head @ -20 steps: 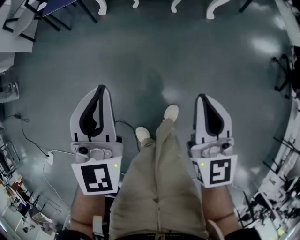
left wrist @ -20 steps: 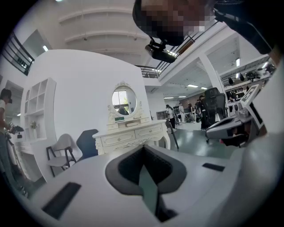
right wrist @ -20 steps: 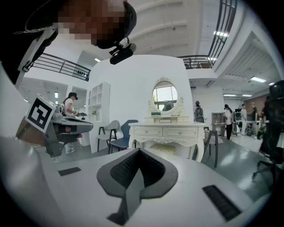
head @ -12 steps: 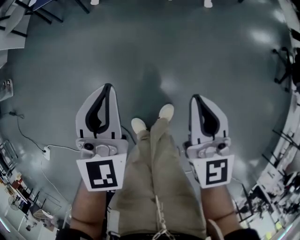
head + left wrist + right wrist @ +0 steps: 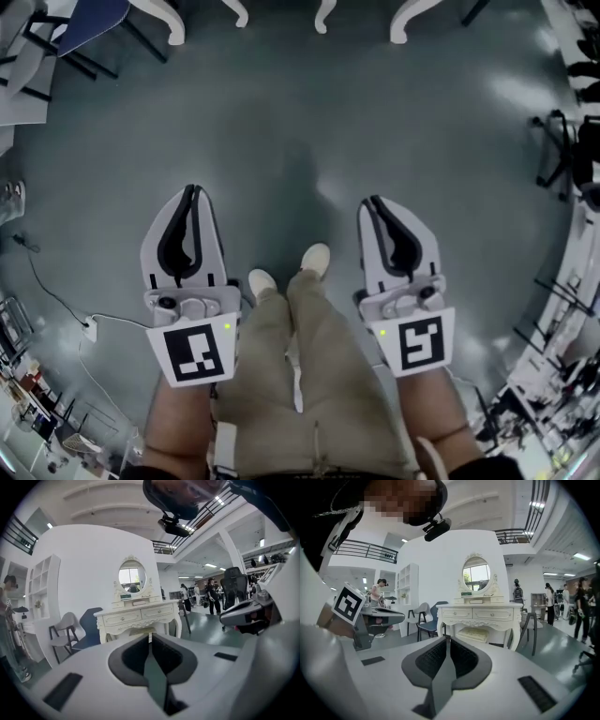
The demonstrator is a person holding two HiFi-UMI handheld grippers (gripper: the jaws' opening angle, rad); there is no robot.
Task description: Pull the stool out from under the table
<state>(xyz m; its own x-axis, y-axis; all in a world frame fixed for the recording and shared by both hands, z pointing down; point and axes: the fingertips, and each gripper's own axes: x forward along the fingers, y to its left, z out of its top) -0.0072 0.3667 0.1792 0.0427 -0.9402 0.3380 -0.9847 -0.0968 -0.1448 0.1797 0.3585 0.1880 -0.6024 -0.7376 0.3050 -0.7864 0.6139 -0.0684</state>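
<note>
Fingers pressed together; bare floor runs to table, stool beneath

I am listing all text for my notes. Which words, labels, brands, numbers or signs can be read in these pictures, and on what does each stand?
No text can be read in any view.
Left marker cube on the left gripper: black-and-white square pattern, no letters.
Right marker cube on the right gripper: the same.
Small green item on the dressing table: too small to read.
</note>
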